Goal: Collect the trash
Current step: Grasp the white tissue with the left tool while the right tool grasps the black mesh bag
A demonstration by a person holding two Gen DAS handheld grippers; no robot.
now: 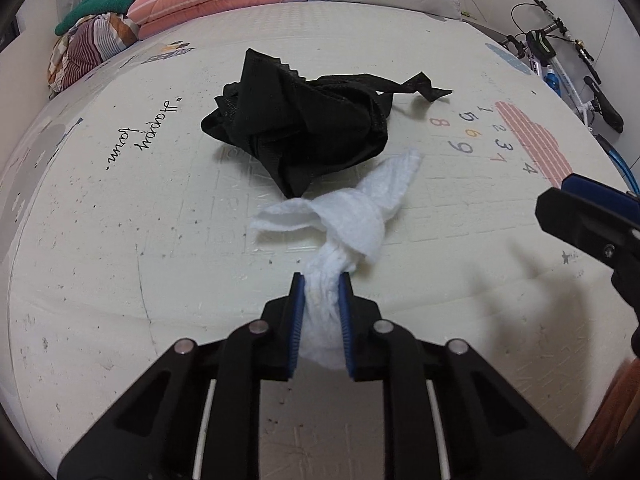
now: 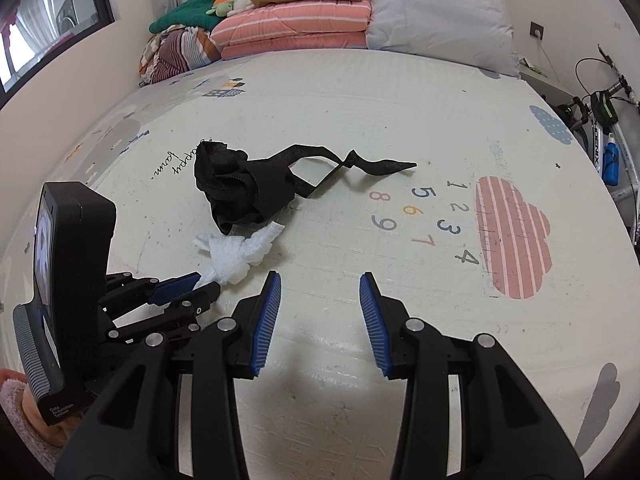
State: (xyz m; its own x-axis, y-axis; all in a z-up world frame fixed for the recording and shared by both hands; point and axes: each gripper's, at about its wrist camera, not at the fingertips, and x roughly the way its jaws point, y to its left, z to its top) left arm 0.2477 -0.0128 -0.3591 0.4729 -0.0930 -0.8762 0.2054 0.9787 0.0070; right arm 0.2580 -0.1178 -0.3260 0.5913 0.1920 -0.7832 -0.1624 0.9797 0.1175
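Left gripper [image 1: 321,280]: its blue pads are pinched on the near end of the white tissue wad [image 1: 348,216], squeezing that end into a narrow rope; the grip sits at the tail, likely because that end lay nearest and bunches easily.
White tissue wad: the free end fans out on the play mat [image 1: 120,264] in two loose flaps, so most of it seems to rest on the mat, not yet lifted clear; it lies in the mat's middle, toward the near edge.
Right gripper [image 2: 320,286]: jaws stand partly apart with nothing between them, hovering over bare mat just beside the left gripper [image 2: 204,286]; probably kept free for the next piece.
Black fabric bag [image 1: 296,128]: crumpled just beyond the tissue, its near corner touching or almost touching the white flaps; a strap [image 2: 352,164] trails toward the printed numbers [image 2: 420,212]. It may be the trash holder, though it lies shut and flat.
Folded bedding [image 2: 296,24]: stacked along the far edge, well apart from the work.
Bicycle [image 1: 568,64]: off the mat's right edge.
Judgement: pickup of the tissue is under way; opening the bag looks like the harder step.
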